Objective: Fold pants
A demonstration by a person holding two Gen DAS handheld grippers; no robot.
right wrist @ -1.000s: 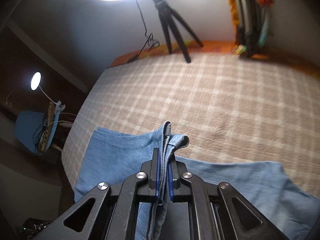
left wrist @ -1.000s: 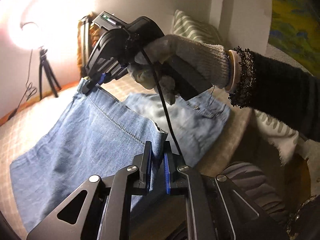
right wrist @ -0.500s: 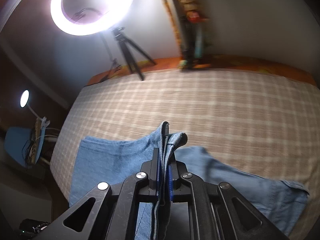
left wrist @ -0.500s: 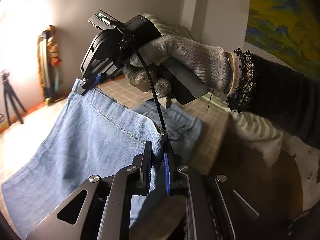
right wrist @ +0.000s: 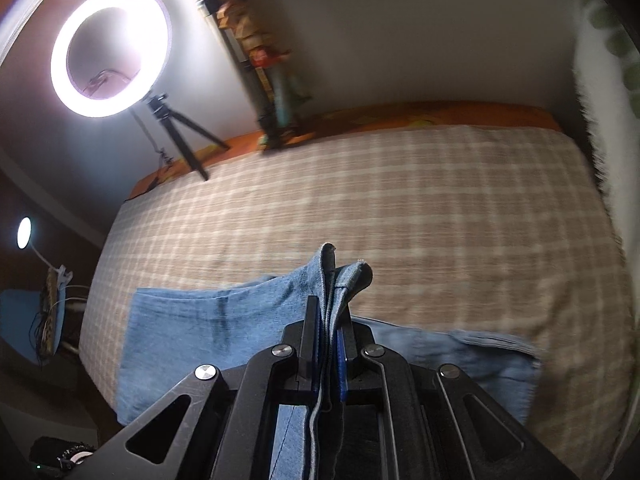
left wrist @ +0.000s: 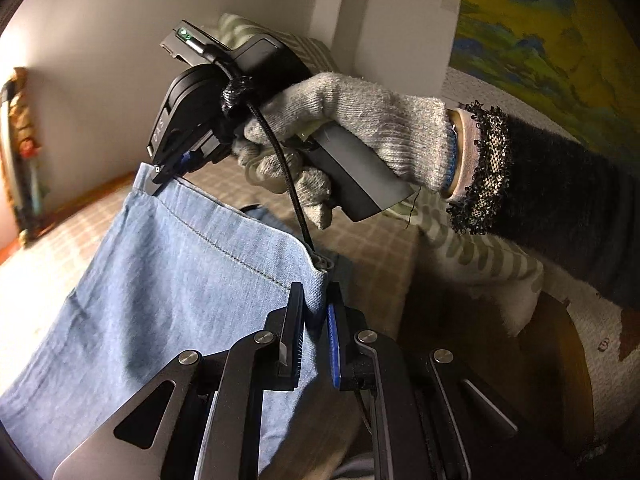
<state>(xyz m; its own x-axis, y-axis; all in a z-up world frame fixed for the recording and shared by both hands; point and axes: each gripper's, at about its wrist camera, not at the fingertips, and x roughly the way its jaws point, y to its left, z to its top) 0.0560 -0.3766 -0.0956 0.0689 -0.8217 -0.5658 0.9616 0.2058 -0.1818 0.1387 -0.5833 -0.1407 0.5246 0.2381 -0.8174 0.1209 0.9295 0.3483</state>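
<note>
Light blue denim pants hang lifted by one hemmed edge over a plaid bed. My left gripper is shut on the near corner of that edge. My right gripper, held by a gloved hand, is shut on the far corner, and the edge runs taut between the two. In the right wrist view the right gripper pinches bunched hem layers, and the rest of the pants lies flat on the bed below.
A ring light on a tripod stands at the bed's far left corner. A tall stack of items leans on the wall. A small lamp is at far left. A leaf-print pillow lies at the right.
Both grippers have carried the held edge further along the bed and swung around. More of the pants lies doubled under the lifted layer.
</note>
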